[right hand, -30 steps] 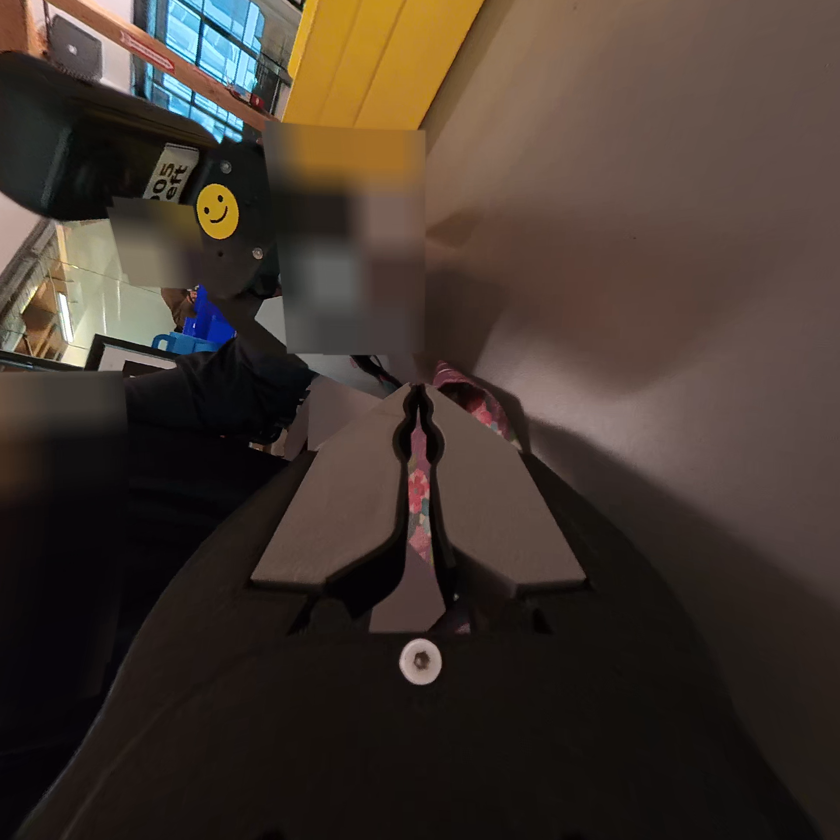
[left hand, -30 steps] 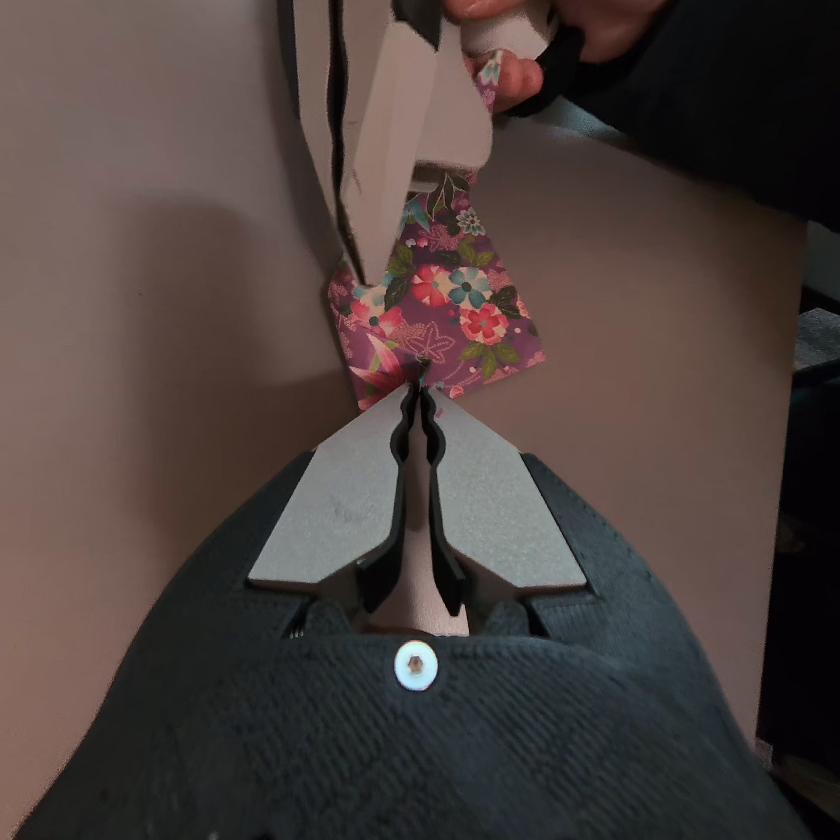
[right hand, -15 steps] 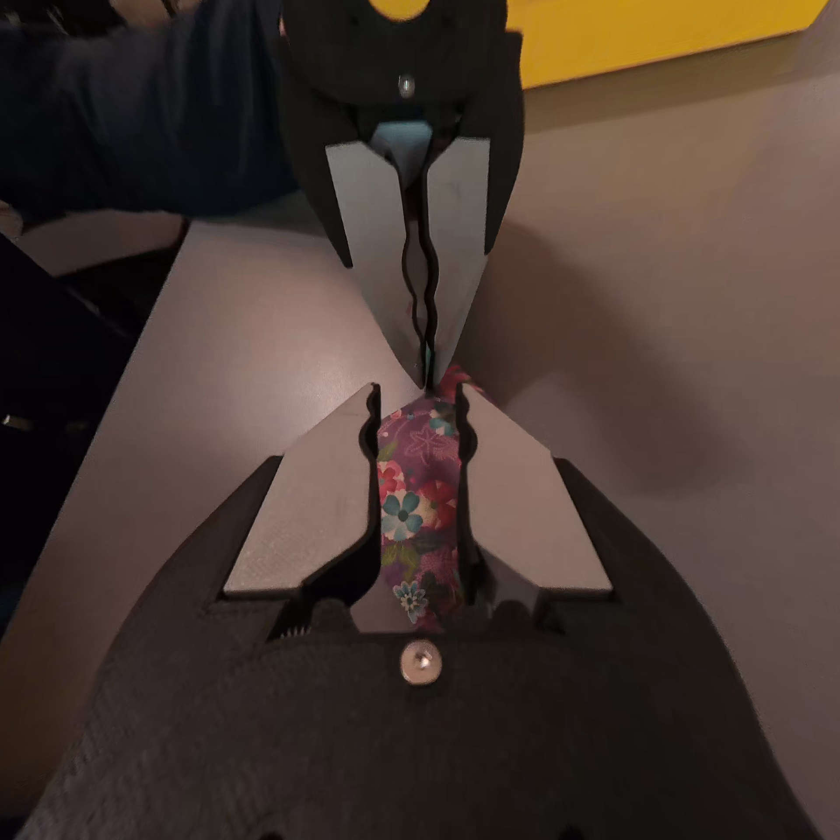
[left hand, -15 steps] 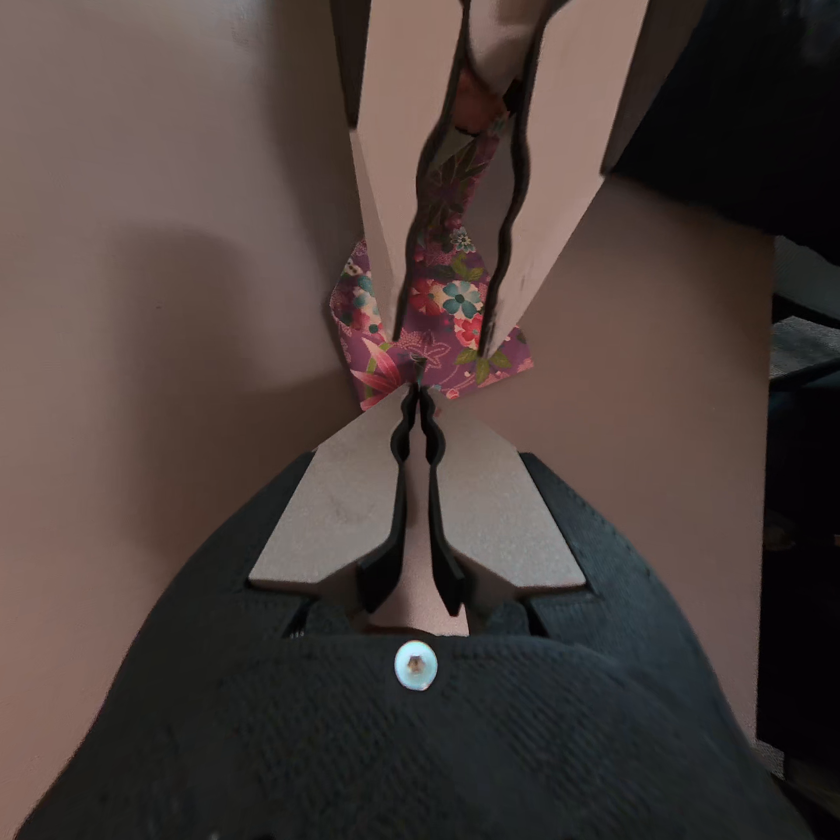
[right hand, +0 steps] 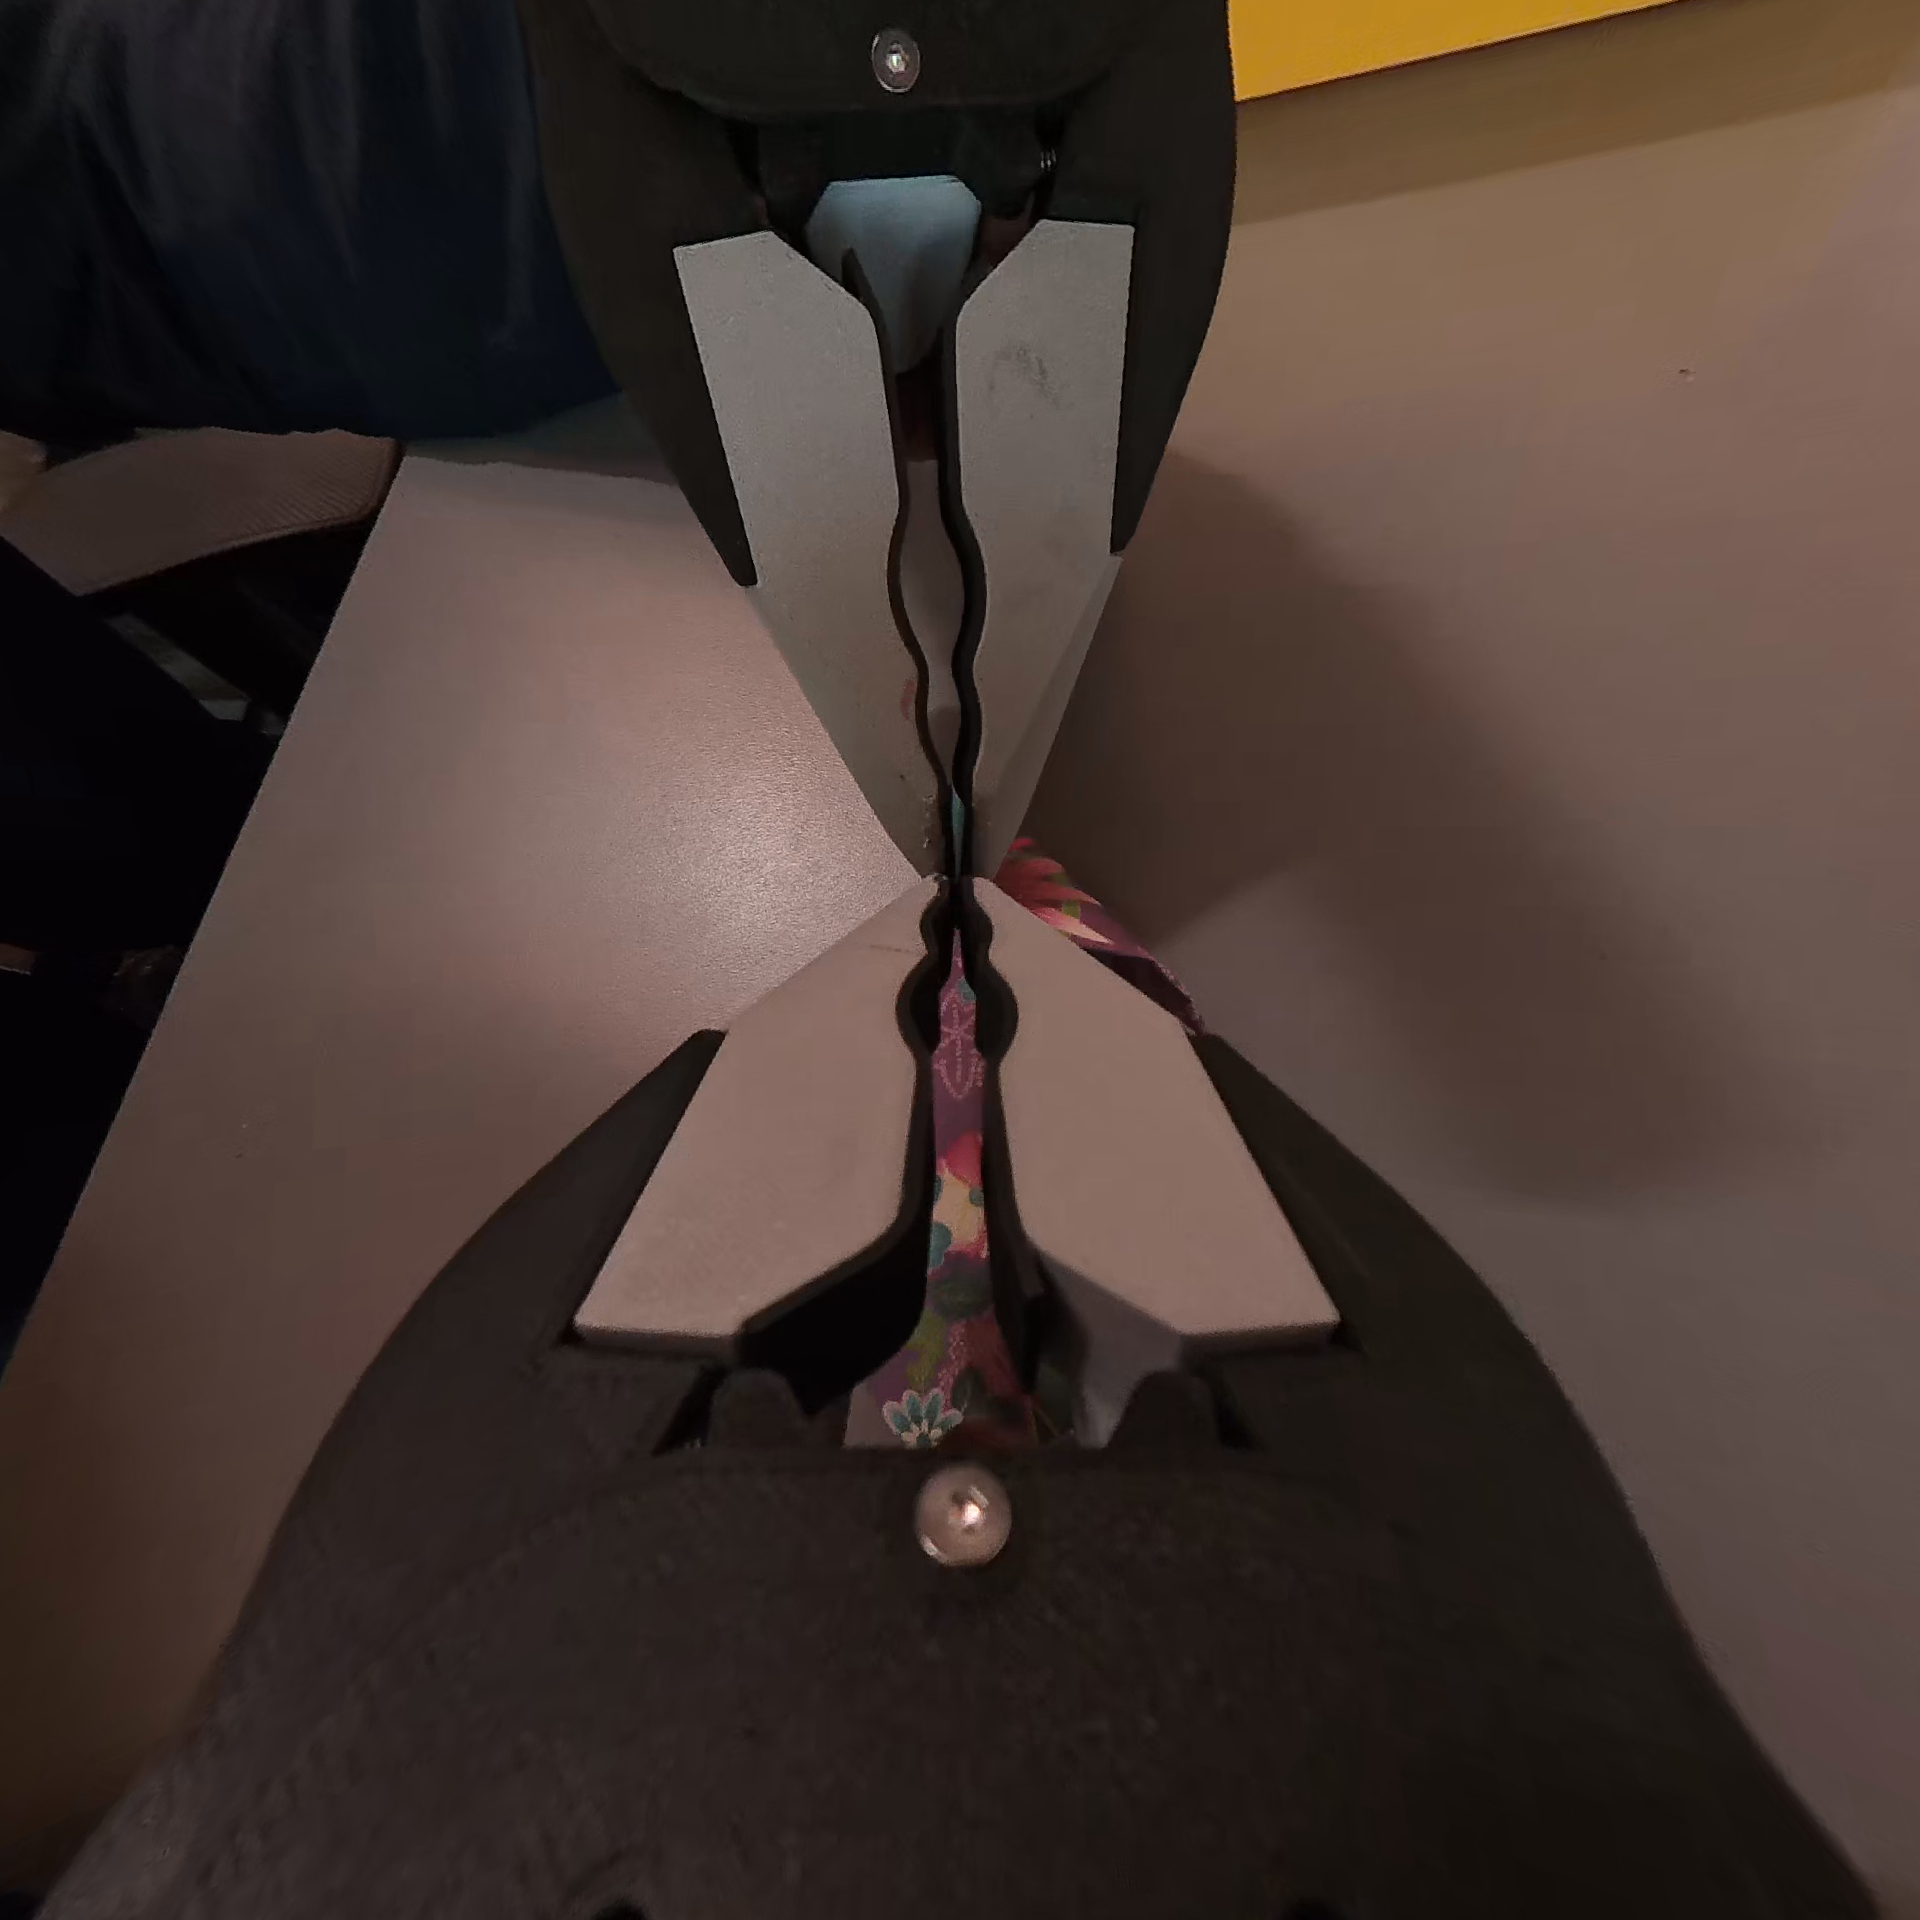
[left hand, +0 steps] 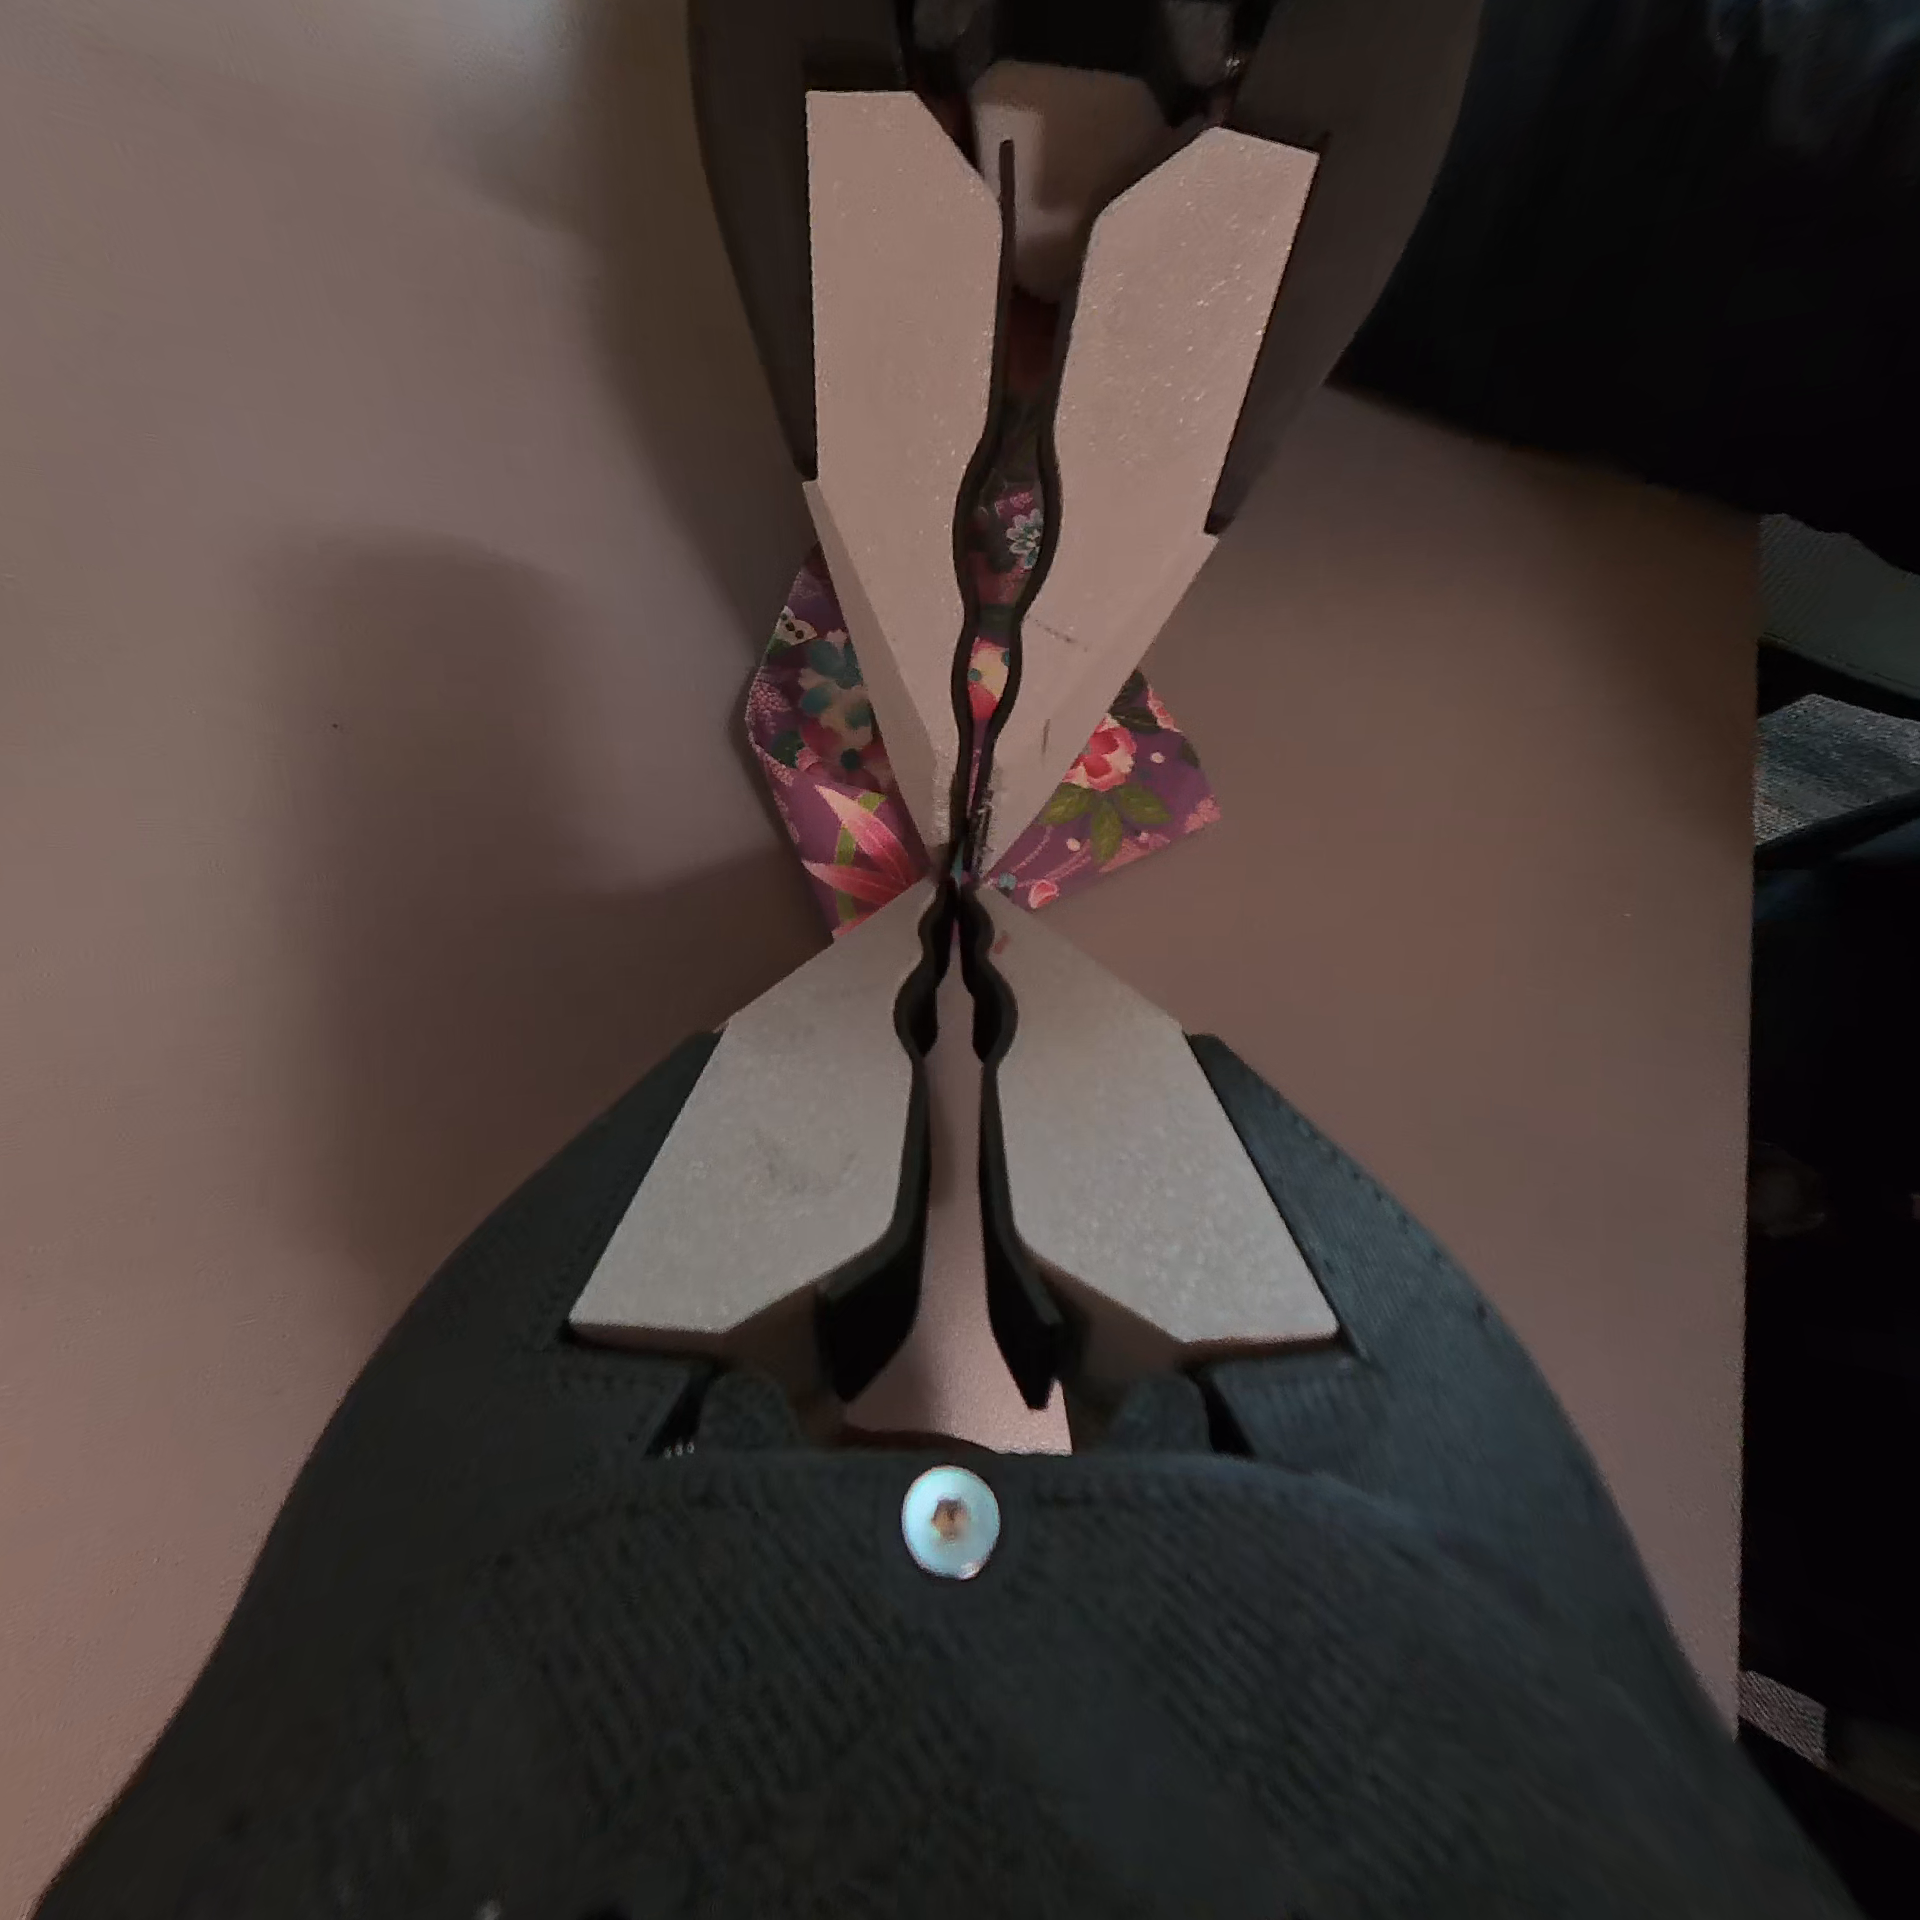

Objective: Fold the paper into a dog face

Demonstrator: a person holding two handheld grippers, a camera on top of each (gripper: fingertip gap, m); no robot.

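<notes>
The purple floral paper (left hand: 1127,795), partly folded, lies on the pale table (left hand: 364,935). My left gripper (left hand: 951,894) is shut on the paper's near corner. My right gripper (left hand: 971,831) comes in from the far side, tip to tip with the left, and is shut on the paper, which shows through the slit between its fingers. In the right wrist view my right gripper (right hand: 951,894) is shut with a strip of the paper (right hand: 961,1195) showing in its gap. The left gripper (right hand: 951,831) faces it from the top. Most of the paper is hidden by the fingers.
The table's edge (left hand: 1756,1039) runs down the right of the left wrist view, with dark floor beyond. A person's dark sleeve (left hand: 1662,208) is at the top right. A yellow panel (right hand: 1558,42) stands behind the table and a grey chair seat (right hand: 208,509) is at the left. My left and right fingertips are right by each other.
My right gripper turned to face the left one, opened around the paper, then closed on it, tips almost touching. My left gripper stayed shut on the near corner.
</notes>
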